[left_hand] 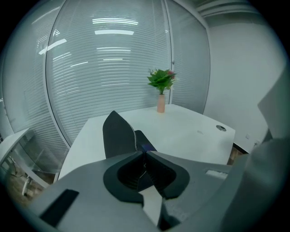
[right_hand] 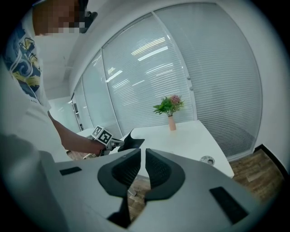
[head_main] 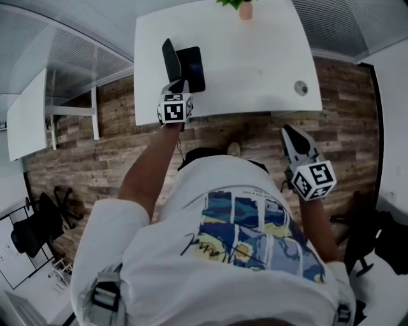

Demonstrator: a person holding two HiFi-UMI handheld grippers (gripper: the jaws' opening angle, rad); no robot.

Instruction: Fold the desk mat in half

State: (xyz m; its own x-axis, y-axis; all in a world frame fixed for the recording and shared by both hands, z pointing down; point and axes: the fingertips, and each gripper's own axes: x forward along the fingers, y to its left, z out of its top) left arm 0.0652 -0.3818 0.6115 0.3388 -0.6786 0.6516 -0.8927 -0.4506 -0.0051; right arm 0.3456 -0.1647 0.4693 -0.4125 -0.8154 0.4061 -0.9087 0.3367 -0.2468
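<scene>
The black desk mat [head_main: 193, 67] lies near the front left of the white table [head_main: 255, 63]. My left gripper [head_main: 176, 85] is shut on the mat's near edge and holds a flap of it [left_hand: 118, 135] raised off the tabletop. In the left gripper view the jaws [left_hand: 144, 152] pinch that edge, and the rest of the mat lies flat behind. My right gripper [head_main: 288, 135] hangs off the table over the wooden floor, to the right of the person's body. Its jaws [right_hand: 142, 150] are shut with nothing between them. The right gripper view shows the lifted mat [right_hand: 131, 142].
A small plant in a pink vase [head_main: 245, 9] stands at the table's far edge. A round cable grommet [head_main: 301, 88] sits at the right front. A second white desk [head_main: 29, 114] stands at the left. Black office chairs [head_main: 44, 219] are on the floor.
</scene>
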